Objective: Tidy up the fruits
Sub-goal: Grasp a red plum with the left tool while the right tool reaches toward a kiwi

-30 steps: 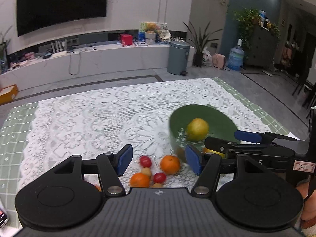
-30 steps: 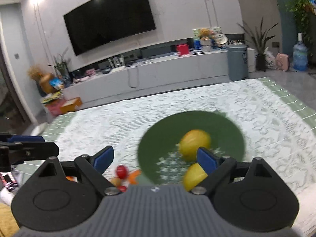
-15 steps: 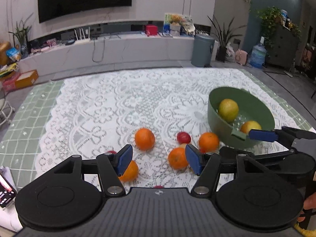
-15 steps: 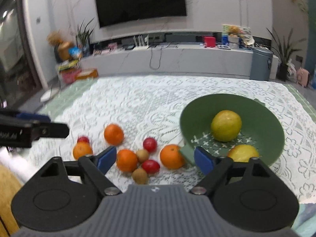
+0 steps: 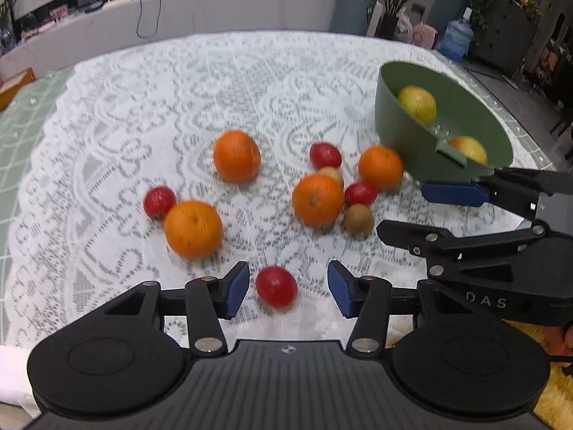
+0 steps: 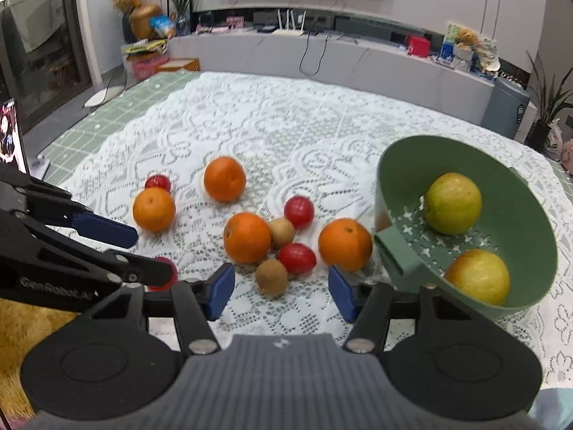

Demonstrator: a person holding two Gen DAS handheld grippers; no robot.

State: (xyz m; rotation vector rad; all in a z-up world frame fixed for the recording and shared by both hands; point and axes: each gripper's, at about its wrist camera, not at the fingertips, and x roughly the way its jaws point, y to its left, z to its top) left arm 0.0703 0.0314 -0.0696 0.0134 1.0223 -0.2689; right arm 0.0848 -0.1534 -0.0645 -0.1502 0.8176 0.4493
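Left tongs (image 5: 288, 294): jaws wide apart, empty; blue pads flank a red fruit (image 5: 276, 286) lying on the counter directly between and just ahead of them.
Right tongs (image 6: 281, 288): jaws wide apart, empty; a kiwi (image 6: 271, 276) lies just ahead of the gap, slightly left of centre.
Key relation: the red fruit sits on the left tongs' centreline, nearer to them than any other fruit; judged the likeliest next pick, needing only a short advance and a squeeze. It is near-round, so its long axis hardly matters.
Nearer hand: left for the red fruit; right for the central cluster and the bowl.
Bowl (image 6: 530, 215): green plastic colander, tilted, cross-shaped holes, tab handle toward the right tongs; stands at the right side of the counter.
In bowl: two apples (image 6: 453, 203), yellow-green, smooth.
Oranges (image 6: 247, 237): four, round, pitted skin; two at left and centre-back, two in the central cluster, one of these just beside the bowl wall.
Red fruits: four seen, small, glossy, oval; prone to roll, by judgement.
Kiwis: two, brown, matte, egg-shaped, in the cluster.
Counter (image 5: 250, 71): covered in white lace over a green grid cloth; textured, likely some grip.
Progress: early; most fruit is outside the bowl.
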